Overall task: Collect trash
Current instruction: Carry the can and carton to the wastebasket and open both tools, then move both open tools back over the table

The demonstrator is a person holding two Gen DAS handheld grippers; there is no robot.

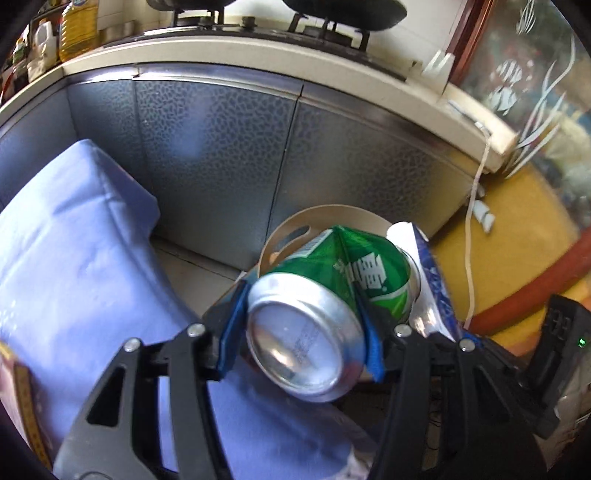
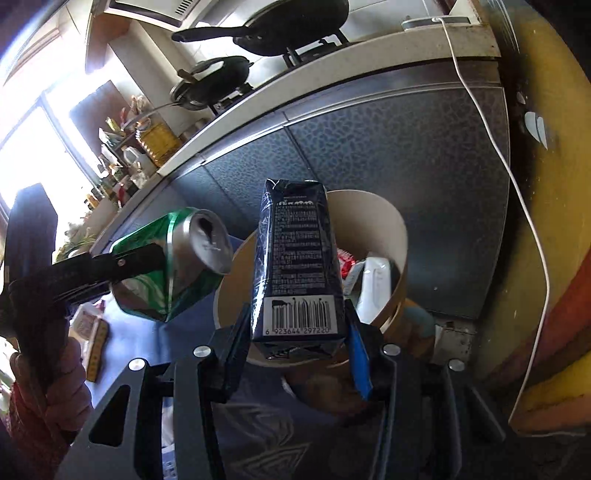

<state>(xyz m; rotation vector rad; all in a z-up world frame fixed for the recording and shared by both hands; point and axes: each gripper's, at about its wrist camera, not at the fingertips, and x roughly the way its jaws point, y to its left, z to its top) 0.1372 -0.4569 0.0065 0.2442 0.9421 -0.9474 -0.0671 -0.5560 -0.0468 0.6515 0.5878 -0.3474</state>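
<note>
My left gripper is shut on a crushed green drink can, base toward the camera, held above a round tan bin. The can also shows in the right wrist view, left of the bin, with the left gripper on it. My right gripper is shut on a dark blue drink carton with a barcode, held upright over the bin's near rim. The carton shows behind the can in the left wrist view. The bin holds white and red wrappers.
A table with a blue cloth lies at left. Grey cabinet doors stand behind the bin under a counter with a stove and pans. A white cable hangs at right. Yellow floor lies to the right.
</note>
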